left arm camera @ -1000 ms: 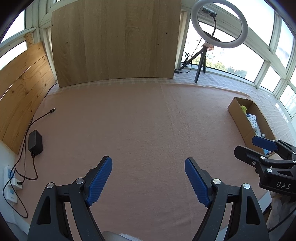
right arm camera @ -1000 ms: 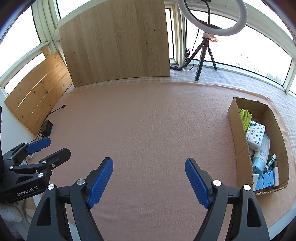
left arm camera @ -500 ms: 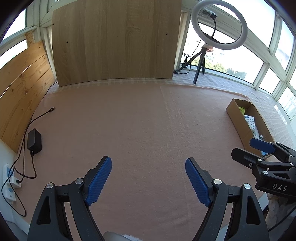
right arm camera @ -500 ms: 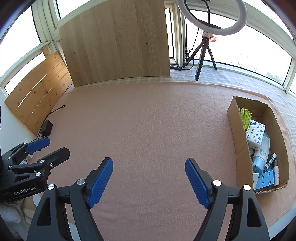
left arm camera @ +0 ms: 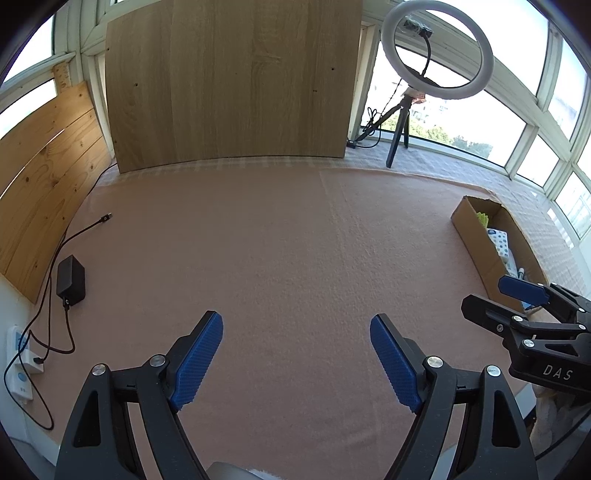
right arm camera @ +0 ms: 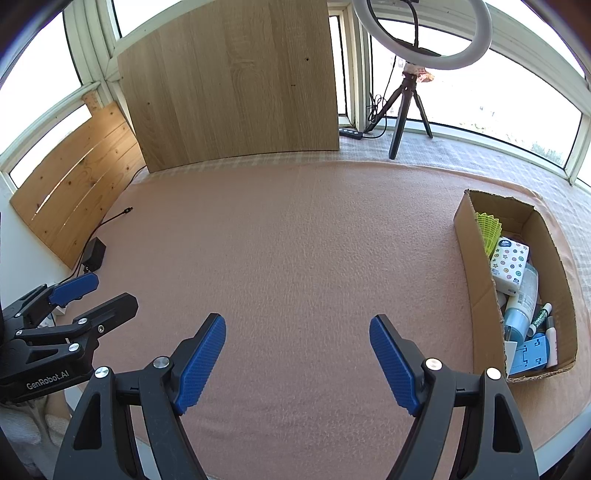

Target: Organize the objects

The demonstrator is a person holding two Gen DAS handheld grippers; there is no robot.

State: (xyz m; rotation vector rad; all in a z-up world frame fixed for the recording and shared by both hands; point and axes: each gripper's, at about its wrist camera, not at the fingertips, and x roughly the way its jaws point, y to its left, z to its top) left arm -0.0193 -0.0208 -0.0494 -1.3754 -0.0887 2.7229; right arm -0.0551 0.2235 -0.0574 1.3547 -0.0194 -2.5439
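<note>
A ring light is being propped on a tripod by the windows. A black adapter is being left beside wooden panels.

A pink cloth covers the worktop, bare ahead of the fingers. To their right stands an open cardboard box. Far left lie a black adapter and its cable. Beyond, a ring-light tripod stands by a leaning wooden board.
</note>
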